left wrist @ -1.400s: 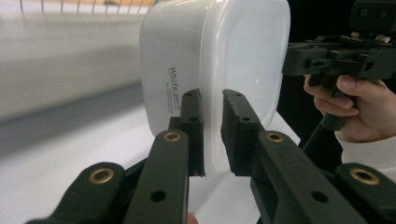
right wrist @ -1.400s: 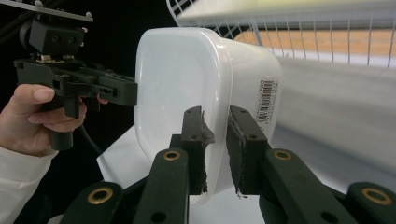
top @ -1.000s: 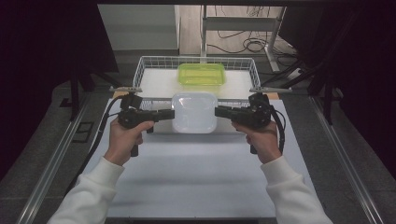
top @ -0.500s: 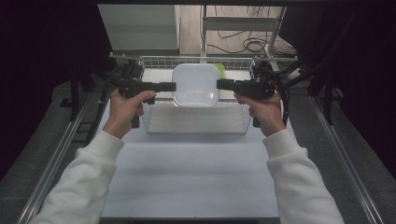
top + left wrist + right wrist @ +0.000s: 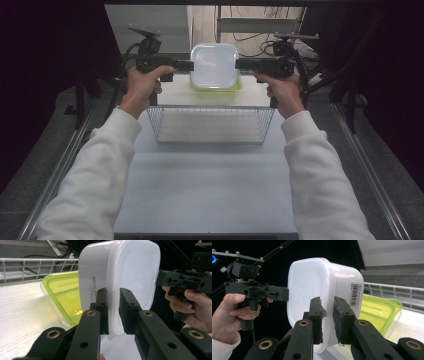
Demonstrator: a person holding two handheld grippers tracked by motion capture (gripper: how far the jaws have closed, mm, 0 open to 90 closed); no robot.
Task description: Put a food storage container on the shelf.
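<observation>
The left tongs (image 5: 184, 65), at the upper left of the high view, are closed to a narrow gap on the left rim of the white lidded container (image 5: 214, 65); the left gripper view has the lid's lip pinched between the two black jaws. The container hangs at the upper middle of that high frame, held clear above the green-lidded container (image 5: 216, 87), which rests on the surface inside the far part of the wire basket (image 5: 210, 131). At the upper right, the right tongs (image 5: 242, 64) grip the opposite rim the same way, jaws nearly together on the lip.

The white container looks like thin, smooth plastic: probably light and apparently empty, somewhat flexible at the walls, and slippery under hard pads. The stiffest place to hold it seems to be the rim where lid meets box, and an even two-sided hold there should keep it from tipping.

The high view gives the layout, the container centred over the green one between both hands. The left gripper view adds the printed lettering (image 5: 94, 289) on the side wall and the green lid (image 5: 63, 293) tilted behind. The right gripper view shows a barcode label (image 5: 354, 293) and the worn pad (image 5: 322, 311) on one jaw
</observation>
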